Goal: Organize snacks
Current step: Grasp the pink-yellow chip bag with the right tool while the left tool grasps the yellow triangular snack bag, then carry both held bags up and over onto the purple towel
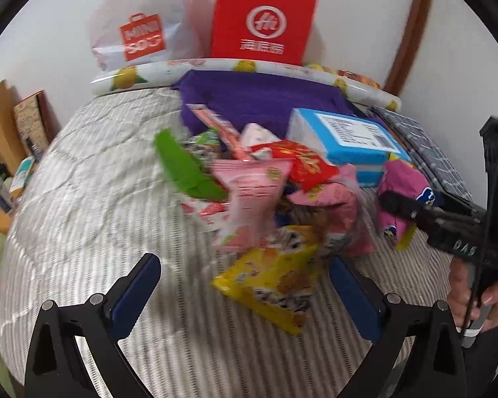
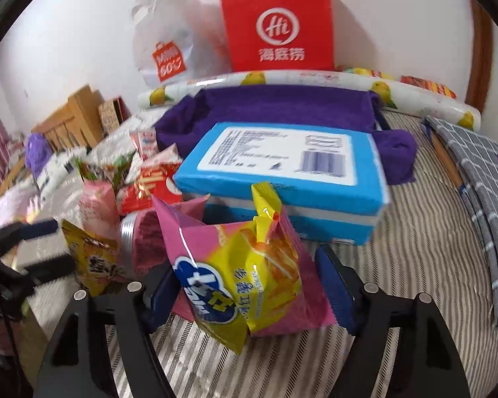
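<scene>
A heap of snack packets [image 1: 262, 182] lies on a striped bedcover [image 1: 99, 199]. My left gripper [image 1: 245, 265] is open just short of a yellow packet [image 1: 275, 282] at the heap's near edge; nothing is between its fingers. My right gripper [image 2: 249, 272] has its fingers on either side of a pink-and-yellow chip bag [image 2: 239, 272], spread wide; the bag stands between them. That bag also shows in the left wrist view [image 1: 401, 179] with the right gripper's fingers [image 1: 411, 212] at it. A blue box [image 2: 282, 172] lies behind the bag.
A purple cloth-lined tray [image 2: 282, 106] sits behind the blue box. A lemon-print roll [image 2: 315, 79], a red paper bag [image 2: 279, 23] and a white plastic bag [image 2: 166, 39] stand against the wall. A grey checked cloth [image 2: 474, 165] lies to the right. Wooden items [image 2: 73, 116] are at left.
</scene>
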{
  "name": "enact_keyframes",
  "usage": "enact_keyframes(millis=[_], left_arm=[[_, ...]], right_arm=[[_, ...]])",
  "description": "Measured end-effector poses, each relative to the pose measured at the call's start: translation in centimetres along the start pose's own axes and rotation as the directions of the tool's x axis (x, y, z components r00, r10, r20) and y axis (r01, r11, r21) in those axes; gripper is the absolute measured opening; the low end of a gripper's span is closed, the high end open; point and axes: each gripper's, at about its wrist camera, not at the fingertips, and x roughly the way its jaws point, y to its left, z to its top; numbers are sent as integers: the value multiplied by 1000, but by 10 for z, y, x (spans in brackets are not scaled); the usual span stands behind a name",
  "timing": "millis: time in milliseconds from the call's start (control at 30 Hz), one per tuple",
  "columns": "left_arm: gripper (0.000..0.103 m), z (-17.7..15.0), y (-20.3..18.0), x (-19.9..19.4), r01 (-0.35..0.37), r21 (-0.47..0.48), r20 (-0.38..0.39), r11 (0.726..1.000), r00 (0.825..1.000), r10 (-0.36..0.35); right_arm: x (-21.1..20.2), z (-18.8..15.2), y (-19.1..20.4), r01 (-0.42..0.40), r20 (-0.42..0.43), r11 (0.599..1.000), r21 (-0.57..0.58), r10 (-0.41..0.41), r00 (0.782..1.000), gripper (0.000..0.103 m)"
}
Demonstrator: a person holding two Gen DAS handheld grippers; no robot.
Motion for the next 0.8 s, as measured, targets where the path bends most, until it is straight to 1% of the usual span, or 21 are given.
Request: enact_keyframes(millis=[67,100,167,233,267,333,367,433,467,500,533,633,800], left_arm=[[102,0,-8,5,-3,21,-11,1000,1000,3],[102,-1,-11,8,-10,30,-16,1000,1000,11],[102,-2,-16,15,-27,44,-26,999,999,28],[101,-3,-18,20,-27,42,-35,999,999,28],[99,-4,-18,22,-26,38,-37,999,999,28],[84,-4,-17,26,-25,23,-46,999,999,26],[80,-5,-16,27,-19,17,-54,1000,998,20],[58,-5,-15,27,1,9,-64,1000,998,0],[56,-6,-15,26,7,15,-60,1000,998,-6],[50,-6,-15,23,9,20,-52,1000,999,-8],[48,-6,-16,19,11,22,-43,1000,999,-10],[46,-4,-14,10,19,13,-31,1000,999,-18],[45,2,-11,-11,28,-5,-13,1000,1000,-28]], right_arm=[[-9,0,-6,-7,10,1000,24,7,1000,73],[-14,-1,-8,-6,17,1000,29,6,1000,60],[-24,-1,-12,11,20,999,38,-12,1000,59],[-30,-4,-18,32,19,998,50,-33,999,59],[-31,-6,-21,35,17,998,52,-36,999,59],[-31,-12,-26,52,7,997,63,-53,999,58],[-32,-14,-28,49,13,997,65,-50,999,57],[-37,-16,-29,42,23,996,80,-44,999,57],[-39,-16,-29,42,23,995,88,-44,999,57],[-41,-16,-30,41,27,995,94,-44,999,56],[-44,-17,-29,40,33,994,99,-44,998,56],[-50,-18,-29,48,35,992,114,-52,998,56],[-61,-19,-28,60,37,988,143,-66,997,56]])
